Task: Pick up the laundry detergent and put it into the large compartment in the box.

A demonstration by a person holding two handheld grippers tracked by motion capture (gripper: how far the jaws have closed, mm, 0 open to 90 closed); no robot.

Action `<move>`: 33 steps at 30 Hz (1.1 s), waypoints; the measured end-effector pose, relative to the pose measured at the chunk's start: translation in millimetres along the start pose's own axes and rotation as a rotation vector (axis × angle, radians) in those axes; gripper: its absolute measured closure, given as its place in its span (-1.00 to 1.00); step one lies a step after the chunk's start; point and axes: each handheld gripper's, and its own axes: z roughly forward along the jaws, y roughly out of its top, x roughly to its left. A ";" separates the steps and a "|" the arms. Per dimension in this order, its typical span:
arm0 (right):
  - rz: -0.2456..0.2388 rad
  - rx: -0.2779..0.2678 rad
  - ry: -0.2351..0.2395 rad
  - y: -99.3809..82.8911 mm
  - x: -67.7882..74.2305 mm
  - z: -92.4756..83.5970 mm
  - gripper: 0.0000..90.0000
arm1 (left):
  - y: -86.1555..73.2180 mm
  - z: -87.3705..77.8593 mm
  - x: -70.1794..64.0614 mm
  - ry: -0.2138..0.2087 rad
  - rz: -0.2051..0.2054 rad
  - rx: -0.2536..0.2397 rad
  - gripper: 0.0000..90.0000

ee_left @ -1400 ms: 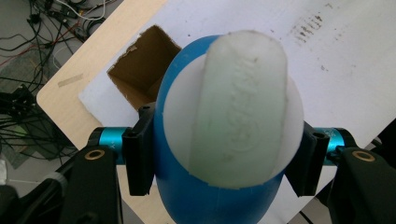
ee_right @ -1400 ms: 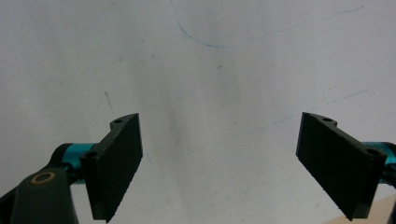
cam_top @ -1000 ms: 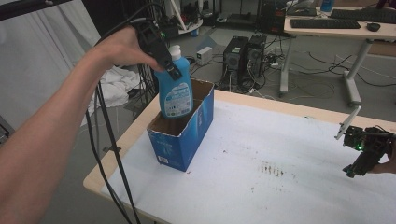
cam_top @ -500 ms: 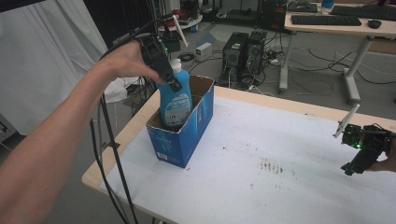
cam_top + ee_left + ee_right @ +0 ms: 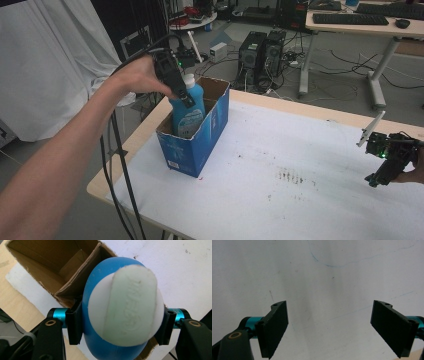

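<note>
A blue bottle (image 5: 189,111) with a white cap stands partly down inside the blue cardboard box (image 5: 197,142) at the table's left. My left gripper (image 5: 181,94) is shut on the bottle's upper part, reaching in from above. In the left gripper view the bottle's pale cap (image 5: 128,305) faces the camera, the two black pads (image 5: 75,323) press its blue sides, and the box's brown inside (image 5: 51,267) lies beyond. At the table's right edge my right gripper (image 5: 381,176) hangs open over the white tabletop; its jaws (image 5: 329,327) stand wide apart with nothing between them.
The white table (image 5: 300,165) stretches between the box and the right gripper, with a dark smudge (image 5: 292,176) near its middle. Black cables (image 5: 120,165) hang off the left edge. Behind the table stand computer towers (image 5: 260,52) and a desk (image 5: 360,25).
My left gripper has lowered the blue bottle from above the box rim down into the box. The right gripper has kept still.
</note>
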 end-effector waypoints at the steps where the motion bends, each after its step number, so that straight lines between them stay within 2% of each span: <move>1: -0.001 0.001 -0.001 0.0 0.1 0.0 -0.69 | -0.5 2.0 0.0 -0.001 0.002 0.002 -0.16; 20: -0.013 0.013 -0.002 -1.8 2.3 2.8 -0.69 | -12.2 40.0 0.3 -0.016 0.036 0.039 -0.16; 28: -0.013 0.017 0.000 -2.4 3.2 3.6 -0.69 | -12.9 49.3 -2.2 -0.007 0.081 0.063 -0.16; 33: -0.011 0.021 0.000 -2.1 4.1 4.0 -0.69 | -13.8 54.3 -2.6 -0.002 0.080 0.067 -0.16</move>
